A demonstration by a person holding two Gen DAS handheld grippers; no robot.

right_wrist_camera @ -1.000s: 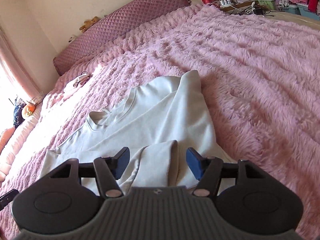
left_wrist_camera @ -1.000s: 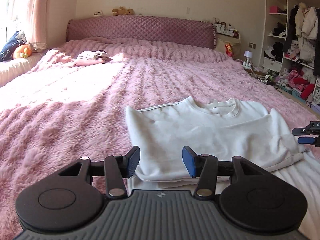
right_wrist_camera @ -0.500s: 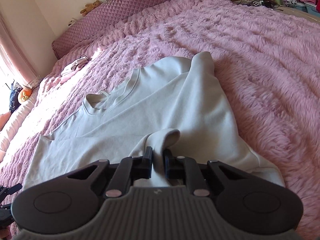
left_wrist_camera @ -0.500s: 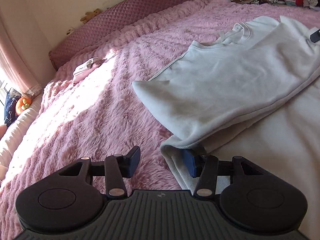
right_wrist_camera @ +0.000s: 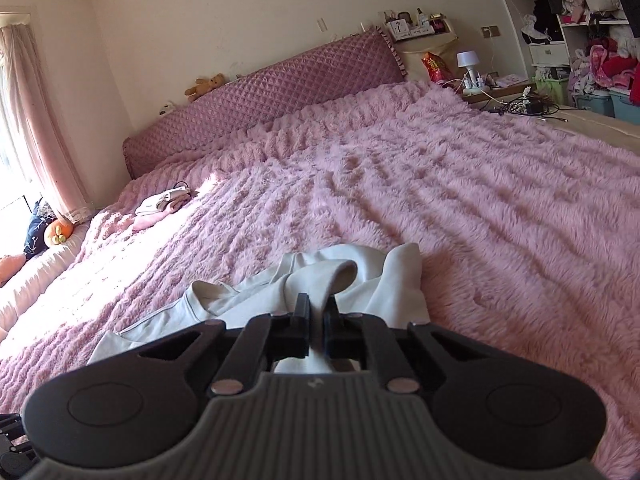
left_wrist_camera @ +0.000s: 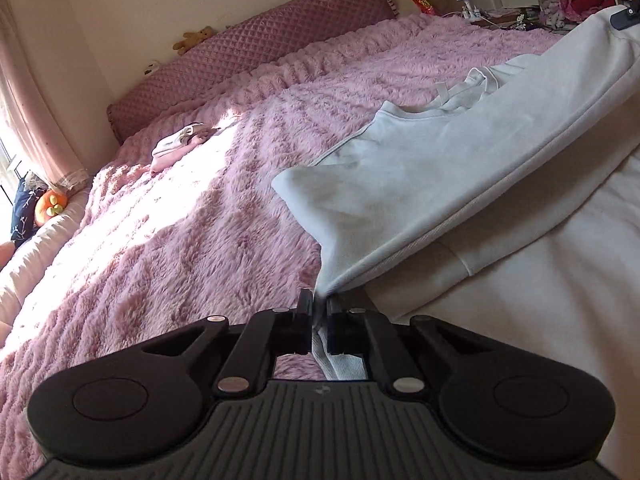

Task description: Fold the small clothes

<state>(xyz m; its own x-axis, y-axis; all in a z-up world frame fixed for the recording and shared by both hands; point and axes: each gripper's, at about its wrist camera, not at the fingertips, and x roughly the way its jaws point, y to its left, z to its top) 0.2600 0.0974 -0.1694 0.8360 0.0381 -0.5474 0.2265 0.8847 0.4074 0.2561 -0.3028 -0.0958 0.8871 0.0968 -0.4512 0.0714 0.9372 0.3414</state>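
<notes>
A white sweatshirt [left_wrist_camera: 436, 168] lies on the pink fluffy bedspread [left_wrist_camera: 192, 232], its near hem lifted off the bed. My left gripper [left_wrist_camera: 319, 306] is shut on the hem's left corner and holds it up. In the right wrist view my right gripper [right_wrist_camera: 317, 312] is shut on the sweatshirt's [right_wrist_camera: 320, 276] other bottom edge, and the cloth bunches up ahead of the fingers. The right gripper's tip also shows at the top right of the left wrist view [left_wrist_camera: 624, 19], pinching the same raised edge.
A small pile of folded clothes [right_wrist_camera: 162, 204] lies far left near the quilted headboard [right_wrist_camera: 260, 100]. An orange plush toy [right_wrist_camera: 58, 231] sits on cushions at the left. A bedside lamp [right_wrist_camera: 468, 62] and cluttered shelves [right_wrist_camera: 580, 32] stand on the right.
My left gripper closed on the hem corner, after my right gripper had closed on its edge. Both have lifted the near edge and carried it toward the collar.
</notes>
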